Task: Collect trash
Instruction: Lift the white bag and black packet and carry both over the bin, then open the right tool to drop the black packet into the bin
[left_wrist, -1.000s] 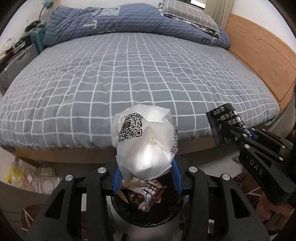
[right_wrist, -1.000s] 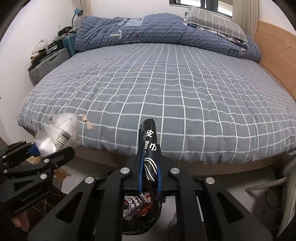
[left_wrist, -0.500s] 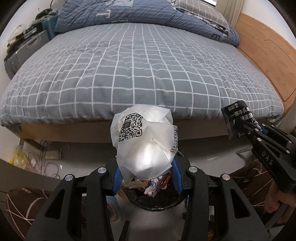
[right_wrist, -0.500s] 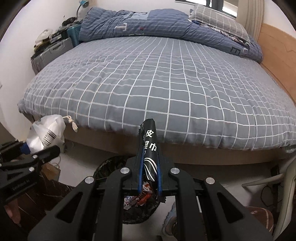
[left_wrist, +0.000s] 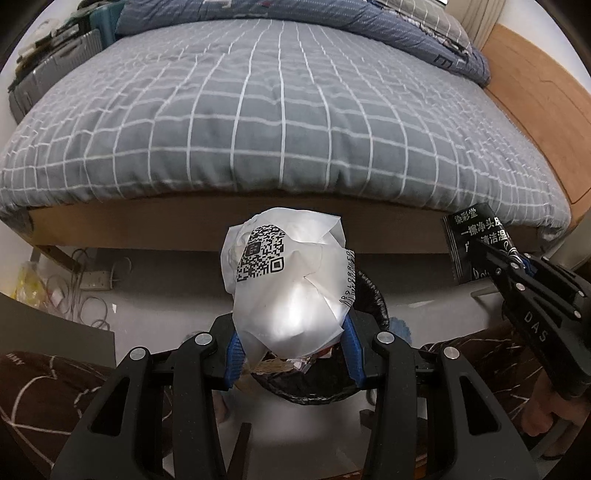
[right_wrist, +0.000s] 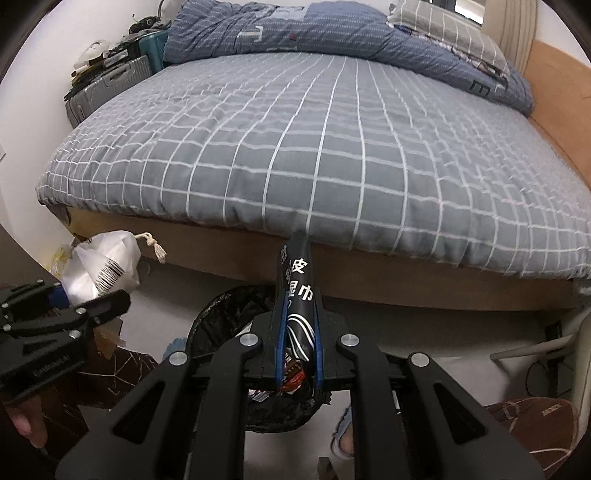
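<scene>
A crumpled white bag (left_wrist: 288, 280) with a QR code is clamped in my left gripper (left_wrist: 291, 343), directly over the black-lined trash bin (left_wrist: 373, 302) on the floor. The same white bag (right_wrist: 99, 269) shows at the left of the right wrist view, with its string hanging out. My right gripper (right_wrist: 298, 332) is shut on a flat black wrapper (right_wrist: 297, 291) with white print, above the bin (right_wrist: 221, 314), which holds several wrappers. In the left wrist view the black wrapper (left_wrist: 476, 243) and right gripper (left_wrist: 517, 266) sit at the right edge.
A bed with a grey checked cover (left_wrist: 280, 110) and wooden frame (right_wrist: 369, 269) stands just beyond the bin. Cables and a power strip (left_wrist: 92, 284) lie on the floor at left. Suitcases (right_wrist: 110, 85) stand by the wall. A chair leg (right_wrist: 528, 350) is at right.
Both grippers have sunk toward the floor and tipped further down. The bed has slid up in both views, and the bin shows more fully beneath the held trash.
</scene>
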